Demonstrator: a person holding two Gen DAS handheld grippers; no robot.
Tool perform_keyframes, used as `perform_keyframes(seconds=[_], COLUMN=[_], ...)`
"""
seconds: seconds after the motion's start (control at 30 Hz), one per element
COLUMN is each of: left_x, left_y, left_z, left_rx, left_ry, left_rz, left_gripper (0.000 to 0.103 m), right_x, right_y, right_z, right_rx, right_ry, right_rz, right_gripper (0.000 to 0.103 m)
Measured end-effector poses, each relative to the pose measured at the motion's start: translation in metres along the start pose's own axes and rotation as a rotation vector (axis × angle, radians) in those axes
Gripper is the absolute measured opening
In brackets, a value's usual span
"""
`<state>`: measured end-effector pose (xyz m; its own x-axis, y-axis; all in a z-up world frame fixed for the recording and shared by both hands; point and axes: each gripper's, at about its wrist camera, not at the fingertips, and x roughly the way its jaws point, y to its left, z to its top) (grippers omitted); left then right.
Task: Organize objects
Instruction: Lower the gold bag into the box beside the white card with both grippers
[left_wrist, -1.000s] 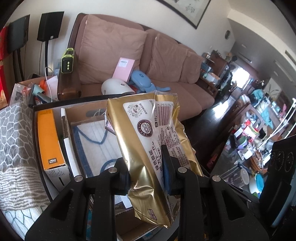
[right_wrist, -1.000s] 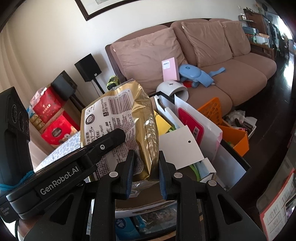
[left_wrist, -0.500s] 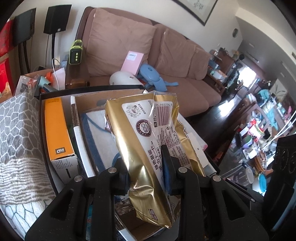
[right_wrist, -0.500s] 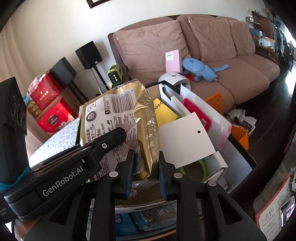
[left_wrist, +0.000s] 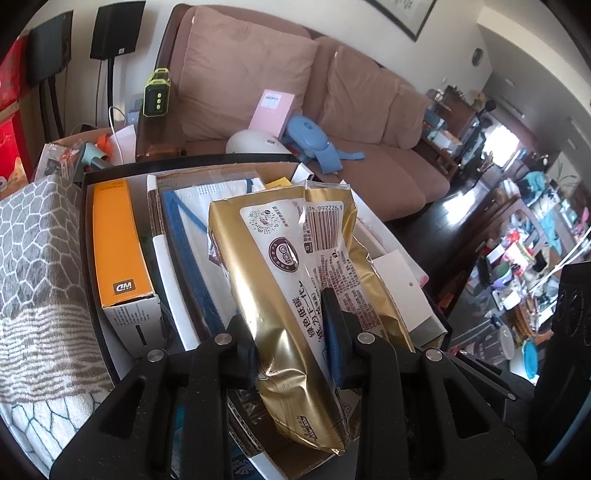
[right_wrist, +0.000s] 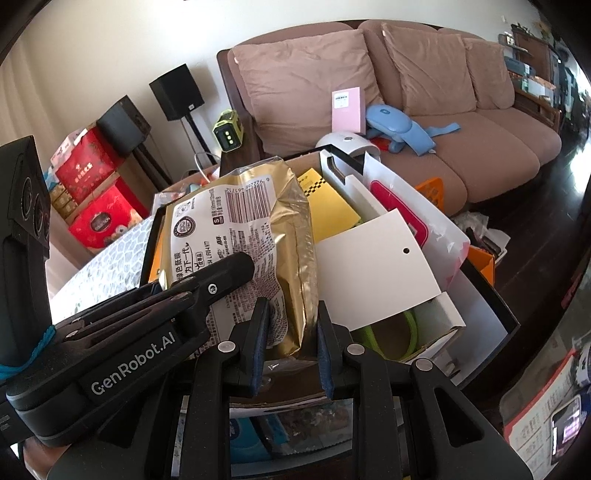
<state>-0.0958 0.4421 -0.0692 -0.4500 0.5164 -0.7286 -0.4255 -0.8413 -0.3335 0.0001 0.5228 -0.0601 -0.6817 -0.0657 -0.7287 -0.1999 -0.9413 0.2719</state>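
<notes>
I have the gold foil packet (left_wrist: 295, 280) pinched from both sides: my left gripper (left_wrist: 291, 332) clamps its lower middle, with one pad on the printed white label and the other on the bare foil, and my right gripper (right_wrist: 290, 339) bites the folded edge at the packet's near end, jaws pressed in on the foil so it creases between them. The packet hangs tilted over the open black-rimmed box (left_wrist: 85, 229), barcode end pointing away from me toward the sofa (right_wrist: 480, 147), and from these views I cannot tell whether its underside touches the things below. So the packet is lifted and brought to the box but, as I judge it, not yet put away. The box is already well filled: an orange carton (left_wrist: 118, 251) stands on edge along the left wall, a pack of white masks with blue ties (left_wrist: 207, 206) lies next to it, and on the right side a yellow card (right_wrist: 328, 210), a white bag with a red patch (right_wrist: 402, 214) and a white tag with a punched hole (right_wrist: 373, 269) lean against one another. The only gap I can make out is the middle strip, between the mask pack and the white tag, just under the packet. What is left, I think, is to lower the packet into that strip, let go with both jaws, and then deal with whatever loose things remain outside the box.
</notes>
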Motion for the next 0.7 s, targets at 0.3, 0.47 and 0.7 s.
perform_keyframes(seconds=[0.3,0.47,0.7], left_x=[0.0008,0.0015,-0.0009], left_y=[0.0035,0.0033,0.0061], left_z=[-0.0024,-0.0032,-0.0016], left_rx=[0.01,0.016,0.027], left_ry=[0.015,0.024,0.029], left_rz=[0.023,0.033,0.031], left_gripper=[0.028,0.028,0.03], right_x=[0.0043,0.0065,0.0053], right_y=[0.0049,0.0054,0.0067], right_z=[-0.002,-0.0028,-0.002], right_rx=[-0.026,-0.028,-0.032], right_ry=[0.024,0.035,0.036], right_rz=[-0.003,0.0,0.005], right_gripper=[0.024,0.024,0.025])
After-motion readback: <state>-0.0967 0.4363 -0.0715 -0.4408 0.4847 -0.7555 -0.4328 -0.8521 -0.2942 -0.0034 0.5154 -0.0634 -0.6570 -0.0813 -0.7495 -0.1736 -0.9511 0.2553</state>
